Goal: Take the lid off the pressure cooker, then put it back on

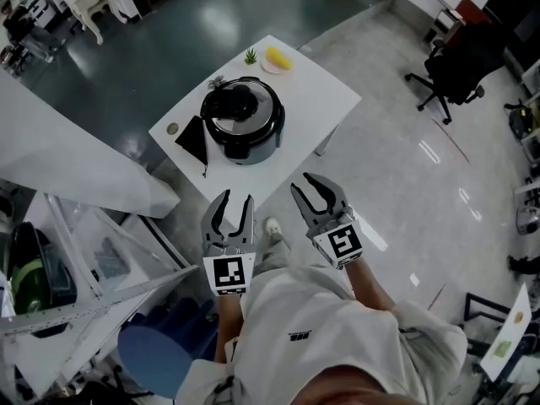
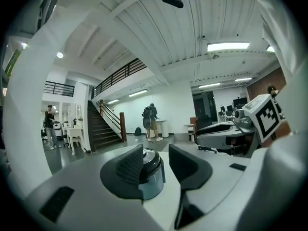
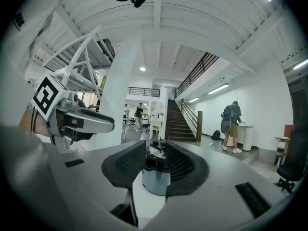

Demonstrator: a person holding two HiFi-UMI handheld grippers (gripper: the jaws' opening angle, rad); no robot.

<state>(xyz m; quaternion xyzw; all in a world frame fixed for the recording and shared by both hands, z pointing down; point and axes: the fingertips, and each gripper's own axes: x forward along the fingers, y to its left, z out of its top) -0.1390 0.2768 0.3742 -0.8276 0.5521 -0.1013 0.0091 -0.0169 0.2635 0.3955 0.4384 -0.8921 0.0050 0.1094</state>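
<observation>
Our left gripper and right gripper hover just off the table's near corner, jaws slightly apart, gripping nothing. The pressure cooker stands mid-table, lid on.

Cooker seen past the jaws
The right gripper has its jaws slightly apart and empty; beyond them, the lidded cooker sits on a white table.

Can't make out the little round thing on the table corner, or the tiny green bit. Only catching half the pressure cooker past a jaw in the left gripper view, just a strip in the right gripper view.
</observation>
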